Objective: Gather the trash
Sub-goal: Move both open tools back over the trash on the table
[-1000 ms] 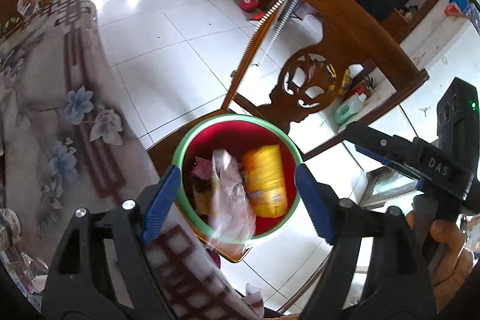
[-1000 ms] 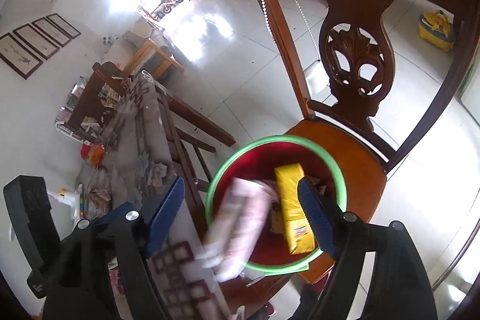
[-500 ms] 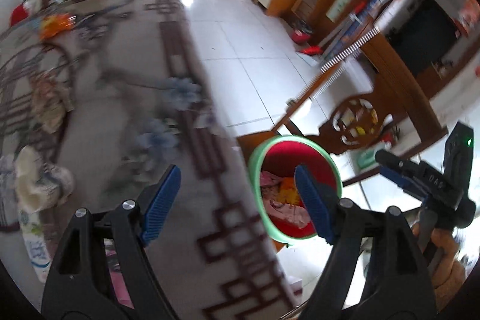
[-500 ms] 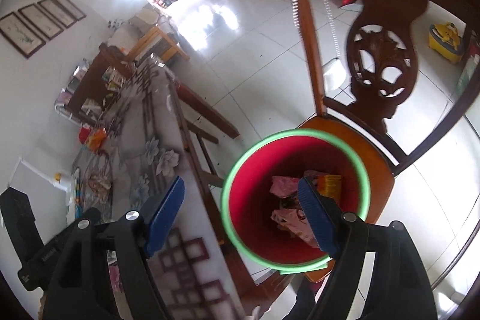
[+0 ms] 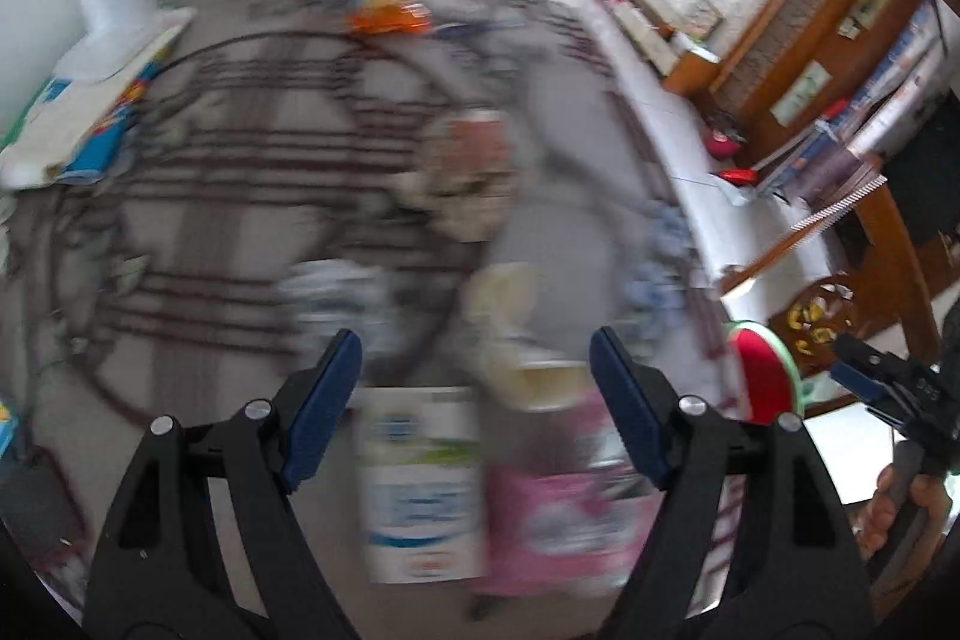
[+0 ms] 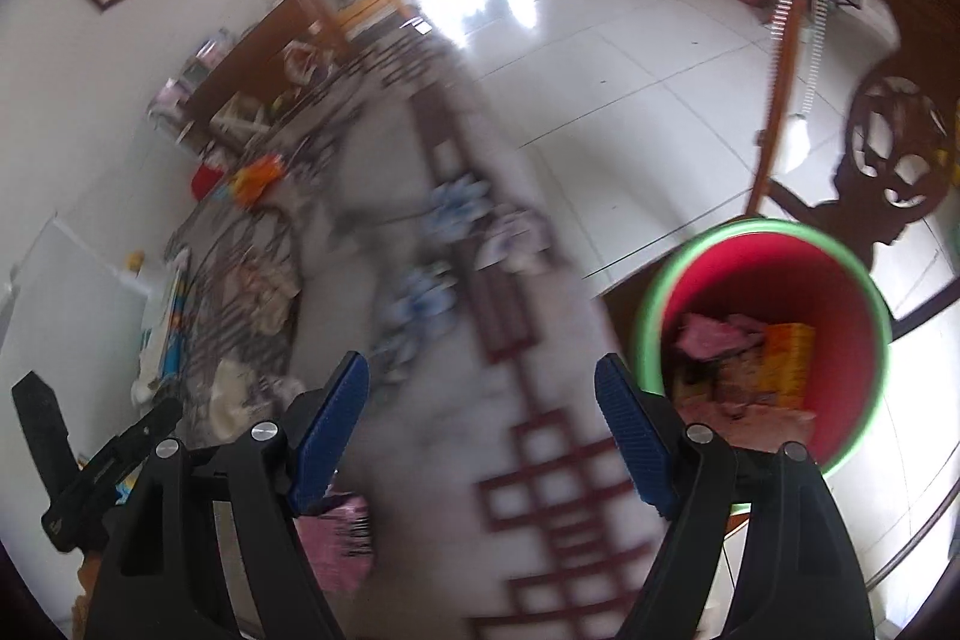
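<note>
Trash lay on the table [image 5: 540, 232], a white-and-blue carton [image 5: 420, 484] and pink packet [image 5: 558, 514] nearest, while my left gripper [image 5: 474, 400] and right gripper [image 6: 480, 424] gaped empty, the bucket [image 6: 852, 280] alongside, so I judged another pickup was next.

The tablecloth [image 5: 240, 232] and the packets [image 5: 423, 484] on it are smeared by motion blur, so no print can be read. At four o'clock, the red bin [image 5: 765, 376] is half hidden behind the table edge.
</note>
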Available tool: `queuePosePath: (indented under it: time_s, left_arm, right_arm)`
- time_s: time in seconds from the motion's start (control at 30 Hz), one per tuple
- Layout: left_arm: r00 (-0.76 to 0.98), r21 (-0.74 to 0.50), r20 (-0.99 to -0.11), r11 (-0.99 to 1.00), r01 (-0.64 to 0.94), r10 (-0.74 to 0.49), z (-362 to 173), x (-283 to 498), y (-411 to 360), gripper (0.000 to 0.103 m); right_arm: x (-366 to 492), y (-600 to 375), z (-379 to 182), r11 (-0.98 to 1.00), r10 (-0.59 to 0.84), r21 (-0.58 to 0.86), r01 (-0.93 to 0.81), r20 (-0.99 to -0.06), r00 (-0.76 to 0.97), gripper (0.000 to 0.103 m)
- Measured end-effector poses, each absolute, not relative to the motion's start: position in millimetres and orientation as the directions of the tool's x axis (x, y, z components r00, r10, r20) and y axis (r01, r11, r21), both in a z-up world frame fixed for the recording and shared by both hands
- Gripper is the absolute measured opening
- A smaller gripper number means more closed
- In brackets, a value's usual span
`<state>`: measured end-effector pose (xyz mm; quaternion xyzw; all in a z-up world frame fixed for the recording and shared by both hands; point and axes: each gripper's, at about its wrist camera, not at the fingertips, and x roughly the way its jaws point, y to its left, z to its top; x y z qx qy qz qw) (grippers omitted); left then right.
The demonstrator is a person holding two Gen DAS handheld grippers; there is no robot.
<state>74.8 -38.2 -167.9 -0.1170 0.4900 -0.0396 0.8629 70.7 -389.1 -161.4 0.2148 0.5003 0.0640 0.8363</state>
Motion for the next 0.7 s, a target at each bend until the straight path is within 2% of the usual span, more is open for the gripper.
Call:
queuePosePath:
  time_s: [0.2, 0.43, 0.47, 0.5, 0.6, 0.7]
  left_arm:
    - [0.427, -0.259, -0.882, 0.962, -0.082, -0.201, -201.8, 84.7, 15.8, 0.075]
    - [0.35, -0.365, -0.876, 0.93, -0.032, -0.332, -231.5, 113.2, 16.1, 0.075]
    - [0.345, -0.381, -0.872, 0.924, -0.03, -0.348, -234.3, 116.9, 16.2, 0.07]
    - [0.336, -0.386, -0.873, 0.922, -0.033, -0.354, -238.2, 120.0, 16.4, 0.06]
    - [0.311, -0.425, -0.866, 0.904, -0.042, -0.393, -245.6, 123.4, 21.3, 0.043]
    - [0.322, -0.395, -0.871, 0.919, -0.008, -0.372, -238.4, 118.2, 22.5, 0.041]
  right_arm:
    - [66.0, -324.7, -164.7, 0.891, 0.353, 0.444, 0.089, -0.805, 0.477, 0.075]
    - [52.1, -293.8, -158.9, 0.906, 0.314, 0.409, 0.106, -0.819, 0.481, 0.075]
    - [50.8, -292.5, -159.3, 0.907, 0.306, 0.404, 0.115, -0.823, 0.478, 0.075]
    - [49.5, -291.3, -159.2, 0.909, 0.299, 0.399, 0.121, -0.826, 0.478, 0.075]
    - [50.7, -288.2, -156.7, 0.915, 0.28, 0.382, 0.13, -0.832, 0.479, 0.075]
    - [55.8, -282.9, -152.0, 0.921, 0.268, 0.37, 0.125, -0.832, 0.487, 0.075]
